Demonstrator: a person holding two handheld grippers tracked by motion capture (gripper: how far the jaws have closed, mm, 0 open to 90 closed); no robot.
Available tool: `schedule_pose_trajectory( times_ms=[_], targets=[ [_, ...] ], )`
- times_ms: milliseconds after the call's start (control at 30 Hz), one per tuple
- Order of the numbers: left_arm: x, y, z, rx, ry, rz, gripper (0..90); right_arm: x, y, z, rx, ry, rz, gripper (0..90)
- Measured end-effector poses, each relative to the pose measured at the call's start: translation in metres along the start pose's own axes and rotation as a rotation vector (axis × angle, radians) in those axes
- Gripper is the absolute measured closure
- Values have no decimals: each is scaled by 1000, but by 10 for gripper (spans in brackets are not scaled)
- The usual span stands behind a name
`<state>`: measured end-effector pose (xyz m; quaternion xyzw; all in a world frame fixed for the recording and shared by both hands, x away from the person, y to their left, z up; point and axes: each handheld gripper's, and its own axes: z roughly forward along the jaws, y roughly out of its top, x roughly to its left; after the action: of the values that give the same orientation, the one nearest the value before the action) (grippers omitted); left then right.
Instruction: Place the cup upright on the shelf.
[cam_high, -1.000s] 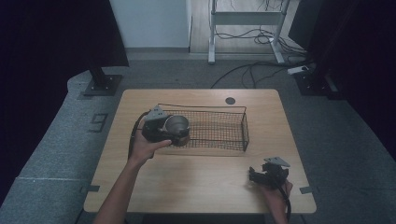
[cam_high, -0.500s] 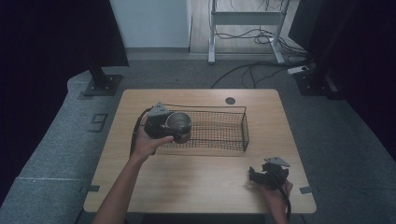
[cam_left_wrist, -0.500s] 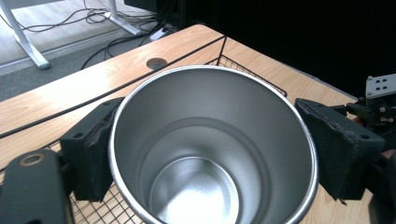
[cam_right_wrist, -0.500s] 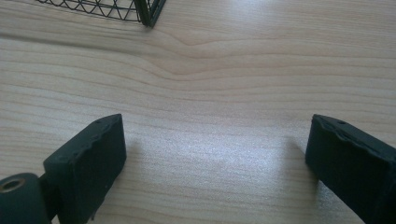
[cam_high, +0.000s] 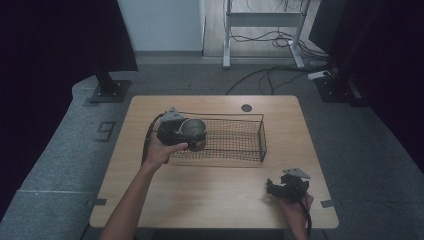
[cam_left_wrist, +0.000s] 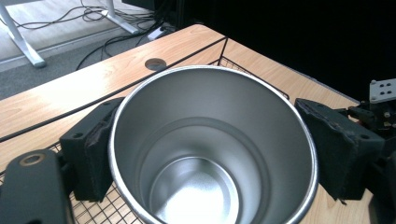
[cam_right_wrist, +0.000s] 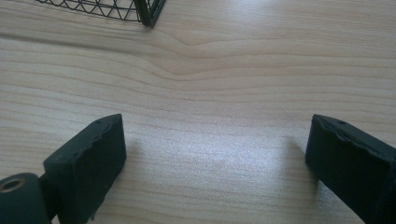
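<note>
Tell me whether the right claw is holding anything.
No: the right claw stands open over the bare wooden table, nothing between its jaws.

- The steel cup (cam_left_wrist: 212, 154) is cut off by the bottom edge in the left gripper view; its outer wall and base are hidden.
- In the right gripper view, the wire basket (cam_right_wrist: 140, 11) shows one corner, the rest cropped.
- The cup hides the left claw (cam_high: 192, 137) pads in the high view.

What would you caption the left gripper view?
Left gripper clasping an empty steel cup above a wire basket on a wooden table.
</note>
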<state>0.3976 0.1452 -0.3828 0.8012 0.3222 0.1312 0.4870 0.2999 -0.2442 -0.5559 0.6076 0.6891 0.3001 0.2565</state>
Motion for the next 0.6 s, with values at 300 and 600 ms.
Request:
schedule_pose_trajectory(
  times_ms=[300, 600],
  targets=[
    [10, 0, 6, 3, 4, -23, 144, 0, 0, 0, 0, 0, 0, 50],
    [16, 9, 12, 6, 7, -23, 144, 0, 0, 0, 0, 0, 0, 50]
  ],
)
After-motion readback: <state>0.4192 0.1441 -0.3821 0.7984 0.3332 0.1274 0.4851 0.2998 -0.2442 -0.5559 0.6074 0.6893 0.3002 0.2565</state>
